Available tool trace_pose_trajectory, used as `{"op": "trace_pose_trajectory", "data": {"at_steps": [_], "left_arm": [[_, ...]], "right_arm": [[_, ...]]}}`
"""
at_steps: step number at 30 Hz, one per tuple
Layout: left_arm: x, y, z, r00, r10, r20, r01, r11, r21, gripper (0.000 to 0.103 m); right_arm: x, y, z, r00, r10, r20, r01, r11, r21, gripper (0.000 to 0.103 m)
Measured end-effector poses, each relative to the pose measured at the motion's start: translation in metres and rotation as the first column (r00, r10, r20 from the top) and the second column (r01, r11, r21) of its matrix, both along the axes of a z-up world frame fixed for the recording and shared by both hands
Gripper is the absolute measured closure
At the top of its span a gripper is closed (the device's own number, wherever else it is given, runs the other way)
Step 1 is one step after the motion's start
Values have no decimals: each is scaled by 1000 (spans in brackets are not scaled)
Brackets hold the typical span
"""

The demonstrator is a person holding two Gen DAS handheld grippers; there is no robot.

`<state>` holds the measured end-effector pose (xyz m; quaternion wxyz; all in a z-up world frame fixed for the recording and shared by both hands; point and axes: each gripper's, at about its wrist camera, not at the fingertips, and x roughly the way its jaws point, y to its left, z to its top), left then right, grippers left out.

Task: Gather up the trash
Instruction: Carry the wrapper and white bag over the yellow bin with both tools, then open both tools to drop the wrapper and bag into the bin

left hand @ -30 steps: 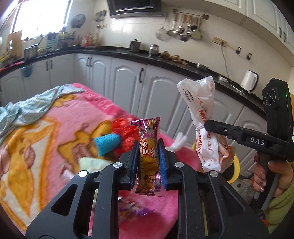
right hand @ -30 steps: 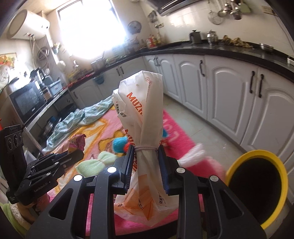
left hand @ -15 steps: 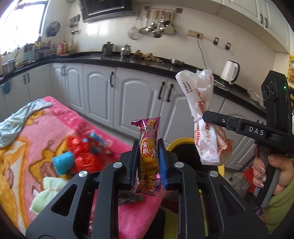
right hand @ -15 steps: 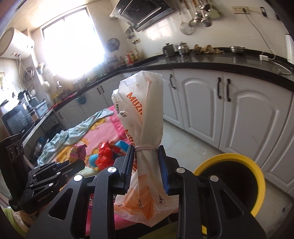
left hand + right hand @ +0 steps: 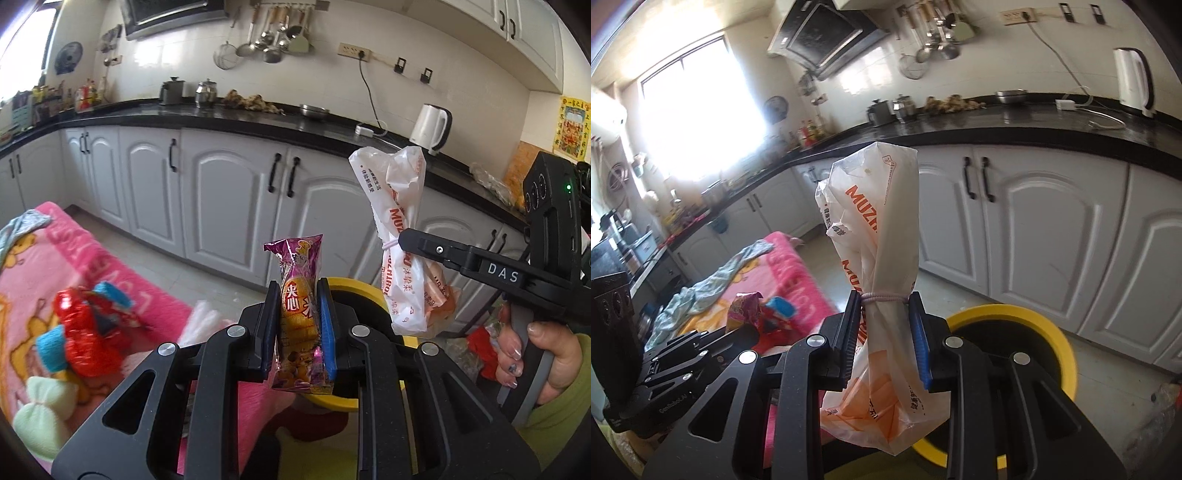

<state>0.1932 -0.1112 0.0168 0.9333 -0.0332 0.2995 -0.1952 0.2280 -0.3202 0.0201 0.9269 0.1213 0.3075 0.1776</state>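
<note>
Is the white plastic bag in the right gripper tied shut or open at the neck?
Tied shut. A pale elastic band cinches the white plastic bag at its neck, level with the tips of the jaws.

A pink cartoon-print blanket (image 5: pixel 122 280) covered the surface to my left, and on it lay a crumpled red foil wrapper (image 5: pixel 83 332) with a blue piece (image 5: pixel 51 349) touching it, a pale green bundle (image 5: pixel 44 410) nearer to me, and a white tufted thing (image 5: pixel 201 321) at the blanket's edge. A light blue cloth (image 5: pixel 713 284) was spread over its far end. On the pale tiled floor (image 5: pixel 236 284) beside the blanket stood my yellow-rimmed bin (image 5: pixel 1065 350), in front of the white cabinets.
</note>
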Motion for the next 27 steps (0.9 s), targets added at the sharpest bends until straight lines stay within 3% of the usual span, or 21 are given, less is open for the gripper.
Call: {"op": "trace_pose_trajectory", "data": {"at_steps": [10, 21, 26, 27], "left_arm": [[25, -46, -27, 997, -73, -32, 73, 997, 11, 88], [52, -77, -66, 988, -114, -109, 118, 993, 30, 88], [57, -80, -77, 986, -108, -124, 114, 993, 38, 87], [58, -81, -79, 986, -108, -127, 114, 993, 41, 87]], "right_arm": [[12, -43, -36, 992, -110, -60, 110, 994, -1, 77], [30, -63, -71, 979, -155, -132, 159, 987, 16, 77], [38, -71, -80, 970, -189, -154, 196, 980, 30, 74], [38, -73, -80, 968, -198, -152, 205, 978, 31, 68]]}}
